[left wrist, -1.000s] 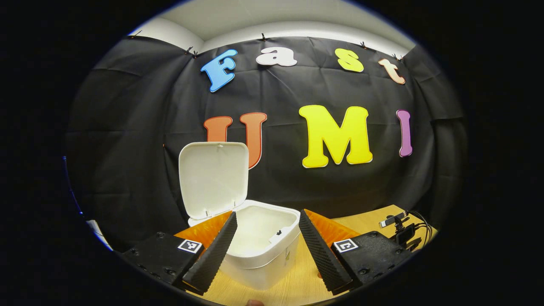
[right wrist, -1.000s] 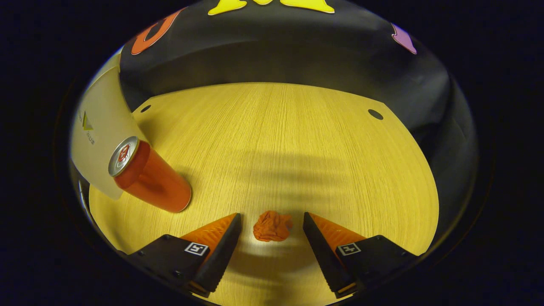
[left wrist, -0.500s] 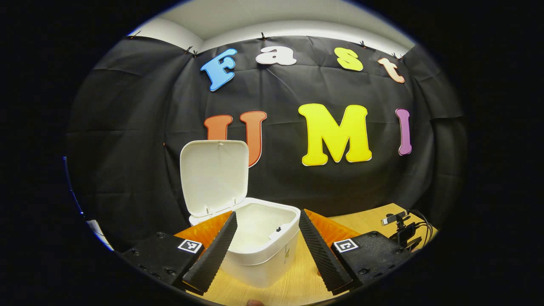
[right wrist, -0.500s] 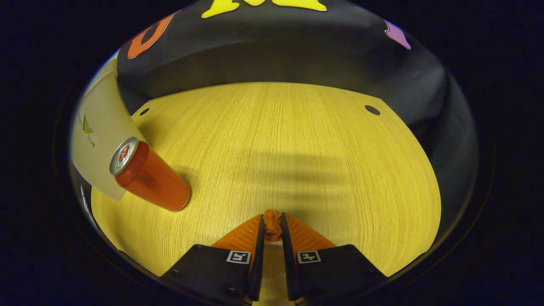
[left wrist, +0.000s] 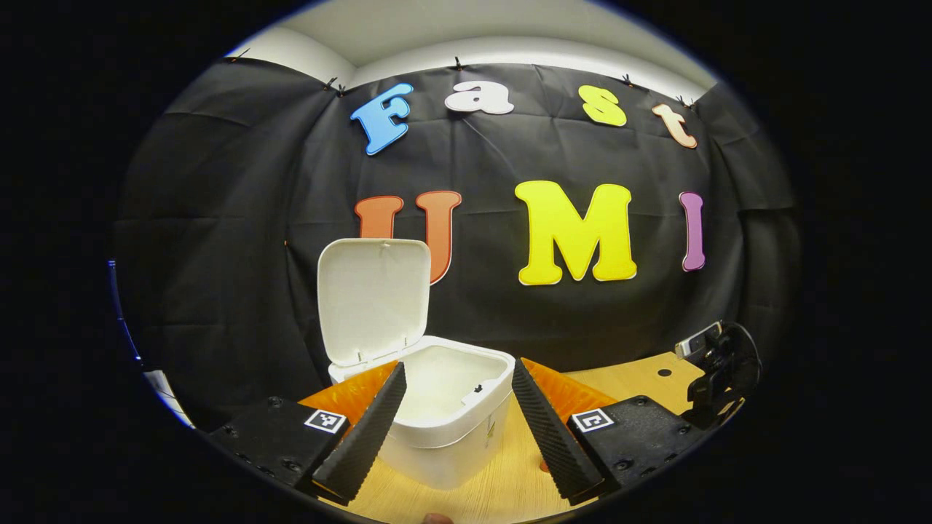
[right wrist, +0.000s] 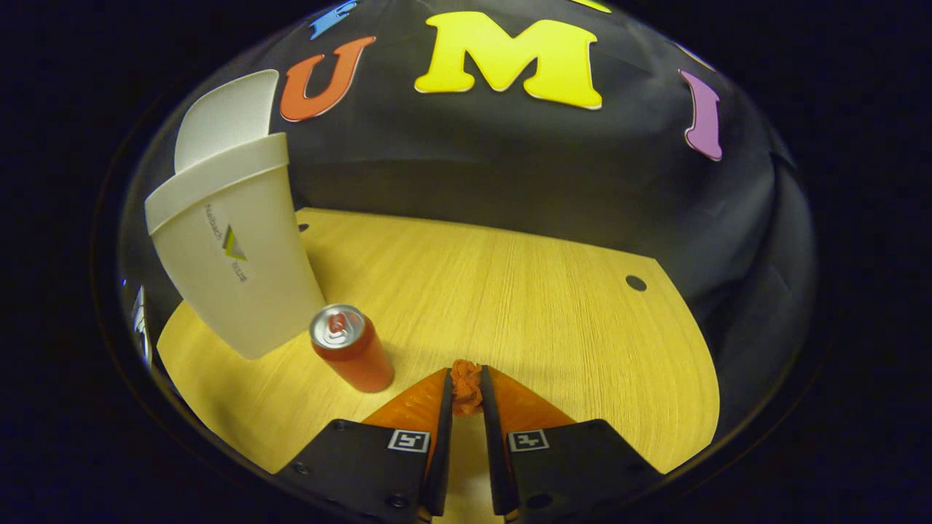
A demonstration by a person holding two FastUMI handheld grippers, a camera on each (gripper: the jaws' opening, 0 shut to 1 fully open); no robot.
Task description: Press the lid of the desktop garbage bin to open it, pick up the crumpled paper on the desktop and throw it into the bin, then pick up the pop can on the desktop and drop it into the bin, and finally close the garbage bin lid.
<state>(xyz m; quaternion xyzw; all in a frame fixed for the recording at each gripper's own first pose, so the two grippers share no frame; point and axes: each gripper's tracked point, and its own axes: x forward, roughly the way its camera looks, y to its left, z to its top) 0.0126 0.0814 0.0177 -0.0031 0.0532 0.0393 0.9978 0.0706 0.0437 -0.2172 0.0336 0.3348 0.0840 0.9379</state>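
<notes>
The white garbage bin [left wrist: 444, 429] stands on the wooden desk with its lid [left wrist: 373, 300] raised upright. My left gripper [left wrist: 455, 386] hovers open just in front of the bin's mouth, nothing between its fingers. In the right gripper view, my right gripper [right wrist: 466, 389] is shut on the crumpled orange paper [right wrist: 466, 384], lifted above the desk. The red pop can [right wrist: 351, 348] stands upright to the left of those fingers, beside the bin [right wrist: 233, 269], whose lid [right wrist: 226, 116] rises behind it.
The wooden desk [right wrist: 524, 306] stretches ahead of the right gripper to the black cloth wall, with small round holes [right wrist: 636, 282] near its far edge. A small camera with cables [left wrist: 710, 356] sits at the desk's right end in the left gripper view.
My right gripper closed on the crumpled paper, then rose and tilted up with it; the can and bin now look farther and more upright. The left gripper drifted back slightly.
</notes>
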